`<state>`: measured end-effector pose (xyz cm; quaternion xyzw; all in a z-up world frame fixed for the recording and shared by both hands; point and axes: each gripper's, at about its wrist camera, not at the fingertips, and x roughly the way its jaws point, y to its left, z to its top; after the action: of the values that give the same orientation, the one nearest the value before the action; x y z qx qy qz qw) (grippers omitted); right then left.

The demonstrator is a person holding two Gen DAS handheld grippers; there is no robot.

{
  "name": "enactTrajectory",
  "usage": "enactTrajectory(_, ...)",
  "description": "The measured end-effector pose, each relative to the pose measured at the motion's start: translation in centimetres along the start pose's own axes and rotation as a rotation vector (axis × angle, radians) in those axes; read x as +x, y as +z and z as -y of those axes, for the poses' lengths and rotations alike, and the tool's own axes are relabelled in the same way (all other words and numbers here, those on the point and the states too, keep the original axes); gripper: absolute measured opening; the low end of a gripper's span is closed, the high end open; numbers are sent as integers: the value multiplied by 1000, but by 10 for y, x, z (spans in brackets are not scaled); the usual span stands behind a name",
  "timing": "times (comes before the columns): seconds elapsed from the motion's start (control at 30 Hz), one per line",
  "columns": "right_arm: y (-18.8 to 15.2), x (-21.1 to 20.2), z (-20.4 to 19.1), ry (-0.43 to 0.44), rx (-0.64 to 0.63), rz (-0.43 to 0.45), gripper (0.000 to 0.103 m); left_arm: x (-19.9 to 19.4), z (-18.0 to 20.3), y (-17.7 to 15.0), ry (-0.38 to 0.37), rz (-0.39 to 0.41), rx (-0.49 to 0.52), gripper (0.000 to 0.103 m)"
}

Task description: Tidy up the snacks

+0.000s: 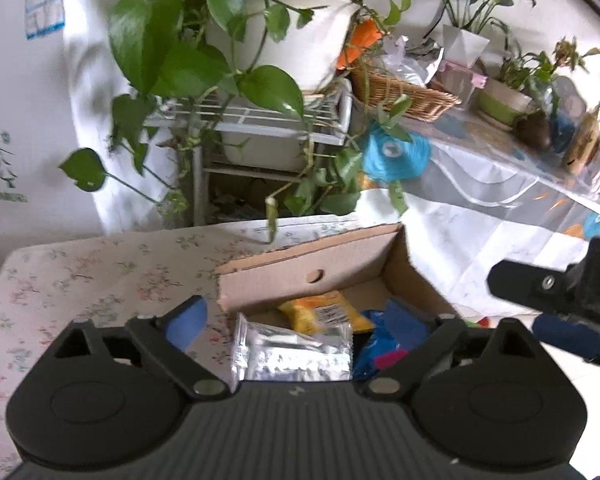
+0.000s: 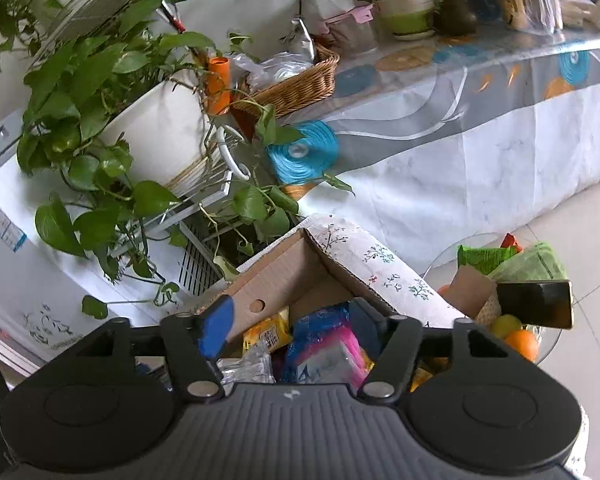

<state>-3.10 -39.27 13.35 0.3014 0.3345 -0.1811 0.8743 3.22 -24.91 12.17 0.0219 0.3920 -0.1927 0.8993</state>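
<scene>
An open cardboard box [image 1: 308, 276] stands on a floral cloth [image 1: 100, 272]. Inside lie a silver packet [image 1: 296, 354], a yellow packet [image 1: 324, 312] and a blue-and-pink packet [image 1: 384, 344]. My left gripper [image 1: 296, 320] hangs open over the box, with the silver packet between its blue pads [image 1: 188, 320] but untouched. At the right edge shows the black frame of the right gripper [image 1: 548, 284]. In the right wrist view my right gripper [image 2: 290, 326] is open above the same box [image 2: 276, 280]. The blue-and-pink packet [image 2: 324, 348] lies loose between its fingers, beside the yellow packet [image 2: 268, 332].
A large potted vine [image 1: 300, 36] on a white rack [image 1: 260, 120] stands right behind the box. A long clothed table [image 2: 480, 120] carries a wicker basket [image 2: 296, 84] and small plants. To the right a glass stand [image 2: 540, 344] holds fruit, green packets and a dark phone [image 2: 536, 308].
</scene>
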Motion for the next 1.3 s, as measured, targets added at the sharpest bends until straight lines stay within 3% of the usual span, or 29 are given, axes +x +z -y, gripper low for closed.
enactTrajectory(0.6,-9,-5,-14,-91,-192,-25,97,-30,-18,-17,110,-93,-31,98)
enactTrajectory(1.1,-24,-37,7,-162,-222,-14,103,-56,-16,-21,130,-100,-29,101)
enactTrajectory(1.3,-34,-39,17,-189,-219,-62,103,-59,-11,-25,131,-122,-27,101)
